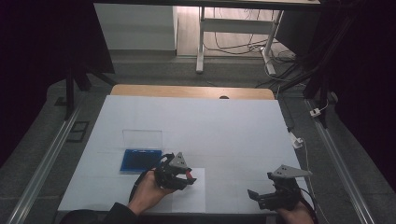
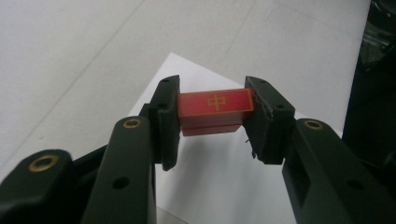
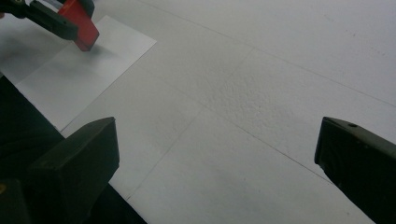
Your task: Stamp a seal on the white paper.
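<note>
My left gripper (image 1: 188, 177) is shut on a small red block (image 2: 215, 109) that bears a gold character in a gold frame. The block hangs just above a white sheet of paper (image 2: 219, 182) near the table's front edge. In the right gripper view the red block (image 3: 80, 24) shows at the top left, over the white sheet of paper (image 3: 70, 79). My right gripper (image 1: 256, 196) is open at the front right of the table, with nothing between its jaws. An open blue case (image 1: 140, 160) with a clear lid lies just left of the left gripper.
The table is covered by a white board (image 1: 224, 135), with a wooden edge (image 1: 191, 91) at the back. Metal rails (image 1: 46, 158) run along both sides. Desk legs and cables (image 1: 252, 44) stand beyond the table on the floor.
</note>
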Motion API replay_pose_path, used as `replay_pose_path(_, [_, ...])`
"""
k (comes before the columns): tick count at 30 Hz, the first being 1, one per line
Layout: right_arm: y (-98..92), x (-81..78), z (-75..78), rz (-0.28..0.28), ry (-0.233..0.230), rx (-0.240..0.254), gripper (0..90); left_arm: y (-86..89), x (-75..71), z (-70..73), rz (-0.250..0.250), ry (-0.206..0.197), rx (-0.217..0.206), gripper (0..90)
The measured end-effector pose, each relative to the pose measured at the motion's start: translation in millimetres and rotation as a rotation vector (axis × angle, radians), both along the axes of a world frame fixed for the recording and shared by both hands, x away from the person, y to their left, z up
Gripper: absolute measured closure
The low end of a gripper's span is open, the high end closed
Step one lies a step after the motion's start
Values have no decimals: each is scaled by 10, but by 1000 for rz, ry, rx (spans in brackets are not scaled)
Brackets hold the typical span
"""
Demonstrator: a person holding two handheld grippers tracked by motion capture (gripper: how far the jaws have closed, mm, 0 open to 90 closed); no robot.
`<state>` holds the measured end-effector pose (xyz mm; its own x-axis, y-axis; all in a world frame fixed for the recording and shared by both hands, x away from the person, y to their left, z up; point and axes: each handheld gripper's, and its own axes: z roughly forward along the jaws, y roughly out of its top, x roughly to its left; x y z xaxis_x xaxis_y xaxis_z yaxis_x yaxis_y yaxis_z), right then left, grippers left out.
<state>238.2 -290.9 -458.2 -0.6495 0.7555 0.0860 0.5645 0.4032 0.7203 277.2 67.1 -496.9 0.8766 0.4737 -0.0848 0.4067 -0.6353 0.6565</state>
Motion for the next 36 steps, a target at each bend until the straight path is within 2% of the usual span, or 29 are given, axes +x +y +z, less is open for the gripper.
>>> replay_pose_path(12, [-5, -1, 2, 3, -1, 2, 0, -35, -20, -125, -22, -2, 57, 583])
replay_pose_path(18, [-5, -2, 2, 4, -1, 3, 0, -43, -62, -151, -32, -43, 61, 584])
replay_pose_path(24, [1, -3, 2, 4, -1, 3, 0, -18, -90, -195, -16, -58, 28, 587])
replay_pose_path(31, [0, 0, 1, 6, -1, 2, 0, -55, -134, -193, 1, -83, 51, 589])
replay_pose_path(34, [1, 1, 0, 7, 0, 1, 0, -62, -135, -189, 2, -82, 57, 589])
replay_pose_path(36, [2, 0, 1, 7, -1, 0, 0, -50, -118, -191, 1, -69, 48, 589])
